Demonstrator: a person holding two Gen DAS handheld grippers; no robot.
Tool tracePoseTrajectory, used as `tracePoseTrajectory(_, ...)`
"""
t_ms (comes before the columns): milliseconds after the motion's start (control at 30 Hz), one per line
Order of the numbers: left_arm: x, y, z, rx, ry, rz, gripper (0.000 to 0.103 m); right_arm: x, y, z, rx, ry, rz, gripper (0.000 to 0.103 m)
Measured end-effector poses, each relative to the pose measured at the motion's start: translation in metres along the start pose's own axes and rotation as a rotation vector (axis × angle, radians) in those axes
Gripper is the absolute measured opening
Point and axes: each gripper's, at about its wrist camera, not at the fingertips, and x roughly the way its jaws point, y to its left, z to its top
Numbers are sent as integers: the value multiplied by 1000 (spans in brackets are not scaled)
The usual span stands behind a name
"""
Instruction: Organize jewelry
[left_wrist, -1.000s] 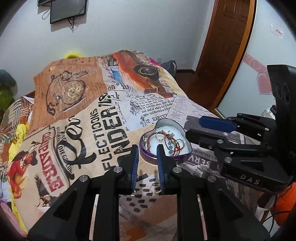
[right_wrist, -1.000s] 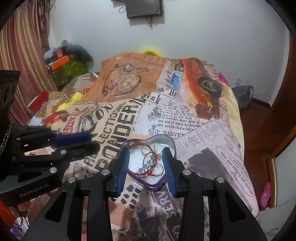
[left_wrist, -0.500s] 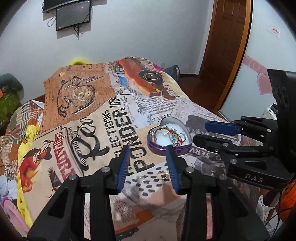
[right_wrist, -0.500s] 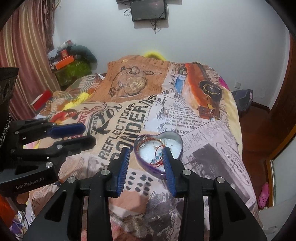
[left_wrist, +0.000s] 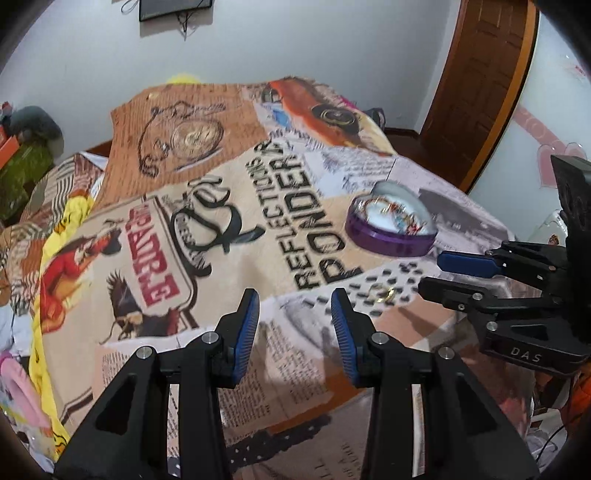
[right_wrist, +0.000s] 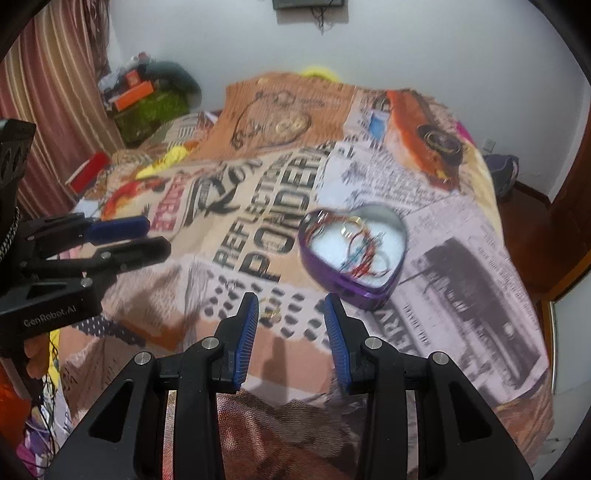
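Note:
A purple heart-shaped tin (right_wrist: 354, 254) with a white lining lies on the printed bedspread and holds several red, gold and blue bracelets and rings. In the left wrist view the tin (left_wrist: 391, 230) is ahead and to the right. A small gold ring (left_wrist: 384, 293) lies loose on the spotted patch of the cover, nearer than the tin; in the right wrist view the ring (right_wrist: 271, 314) shows just past the left fingertip. My left gripper (left_wrist: 294, 302) stands open with nothing between its pads. My right gripper (right_wrist: 291, 308) is open too, empty, left of the tin.
The bedspread (left_wrist: 229, 229) covers a bed that drops off at the near and right edges. A wooden door (left_wrist: 476, 85) stands at the right. Clutter with orange boxes (right_wrist: 136, 92) and a striped curtain (right_wrist: 48, 92) lie at the far left. A wall screen (left_wrist: 173, 7) hangs behind.
My left jaws have opened from nearly shut. Both grippers have pulled back and leftwards, so the tin and the loose ring now lie further ahead and to the right.

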Motion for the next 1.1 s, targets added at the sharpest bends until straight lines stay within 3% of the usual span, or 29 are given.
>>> tracePoseTrajectory(433,25,6,-13,-18,54,-20,40,41,14,0,-68,98,33,33)
tracePoseTrajectory(633,33,3,-13,-17,68,-32,40,48,13,-3,-90,114,65,16)
tracePoseTrajectory(833,39,-6,-10,-6,76,-63,40,44,10,-3,-84,99,74,15)
tracePoseTrajectory(900,41,-11,-8,1,78,-75,40,41,6,-3,-66,92,79,7)
tracePoseTrajectory(1100,53,-25,-2,30,90,-96,39,33,-6,-6,-33,67,62,7)
